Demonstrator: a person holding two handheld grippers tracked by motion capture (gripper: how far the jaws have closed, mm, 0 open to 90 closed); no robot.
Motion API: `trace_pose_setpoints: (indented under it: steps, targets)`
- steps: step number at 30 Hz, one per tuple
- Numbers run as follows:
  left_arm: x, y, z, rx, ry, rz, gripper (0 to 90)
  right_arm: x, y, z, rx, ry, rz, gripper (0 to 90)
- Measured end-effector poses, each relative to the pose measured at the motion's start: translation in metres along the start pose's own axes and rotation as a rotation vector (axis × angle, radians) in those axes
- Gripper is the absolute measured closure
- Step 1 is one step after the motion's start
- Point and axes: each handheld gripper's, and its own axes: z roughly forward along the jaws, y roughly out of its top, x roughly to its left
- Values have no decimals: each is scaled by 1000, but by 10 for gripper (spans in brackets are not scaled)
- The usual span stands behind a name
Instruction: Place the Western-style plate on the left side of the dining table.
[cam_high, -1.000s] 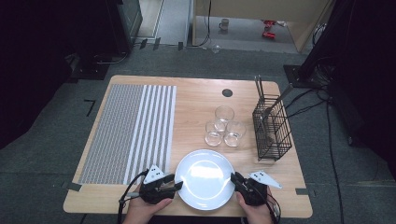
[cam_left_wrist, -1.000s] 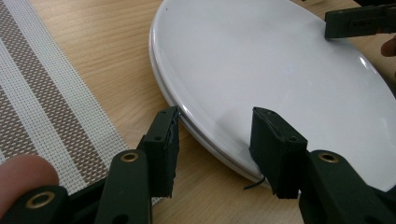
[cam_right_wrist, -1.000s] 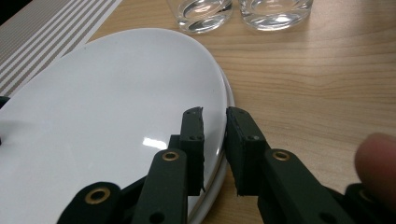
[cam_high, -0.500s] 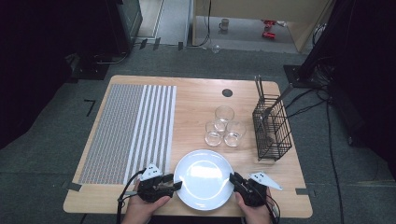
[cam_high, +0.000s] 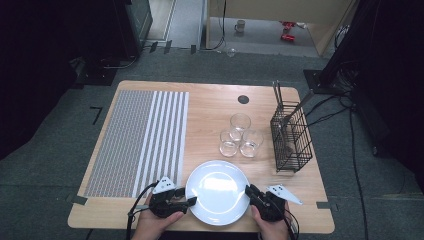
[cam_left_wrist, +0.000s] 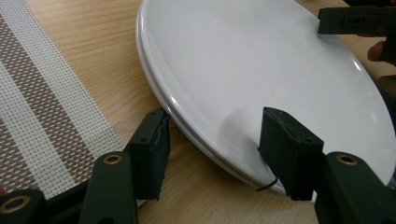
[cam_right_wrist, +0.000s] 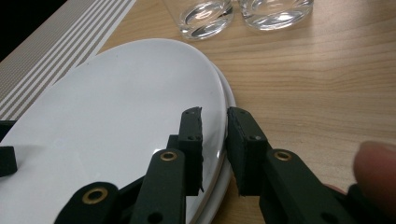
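Woven striped placemat (cam_high: 137, 142) covers the left half of the counter (cam_high: 210, 107). Three clear glasses (cam_high: 240, 136) clustered right of centre, touching or nearly so. Black wire basket (cam_high: 291, 140) at the right edge, utensils standing in it. Small dark round grommet (cam_high: 243, 99) near the counter's top edge. Mug (cam_high: 240, 25) on the floor, top of frame.

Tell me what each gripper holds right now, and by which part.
The right gripper clamps the near-right rim of the top white plate. The left gripper straddles the opposite rim, jaws just opening and off it: nothing held.
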Motion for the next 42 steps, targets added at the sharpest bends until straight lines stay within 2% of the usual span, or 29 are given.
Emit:
trace_pose_setpoints:
  steps: [5, 10, 11, 12, 13, 14, 17, 20, 23, 42]
  targets:
    - [-2, -1, 1, -9, 13, 1, 427, 0, 0, 0, 1, 0, 9, 763]
    - [-2, -1, 1, -7, 7, -2, 417, 0, 0, 0, 1, 4, 11, 761]
    - [-3, -1, 2, -3, 27, 3, 405, -1, 0, 0, 1, 8, 13, 758]
    - [-3, -1, 2, -3, 27, 3, 374, -1, 0, 0, 1, 16, 18, 754]
    - [-3, -1, 1, -6, 57, 9, 342, -1, 0, 0, 1, 22, 22, 750]
    - [-2, 0, 1, -8, 58, -1, 343, -1, 0, 0, 1, 23, 21, 750]
    - [1, 0, 1, -3, 27, -25, 361, -1, -1, 0, -2, 21, 13, 750]
    - [-2, -1, 3, 2, 13, -18, 382, -1, -1, 0, -1, 24, 13, 747]
    - [-3, -1, 3, -1, 25, -10, 381, 0, -1, 0, -3, 24, 11, 741]
    - [0, -1, 2, 2, 10, -15, 398, 1, -2, -3, -31, 30, 14, 732]
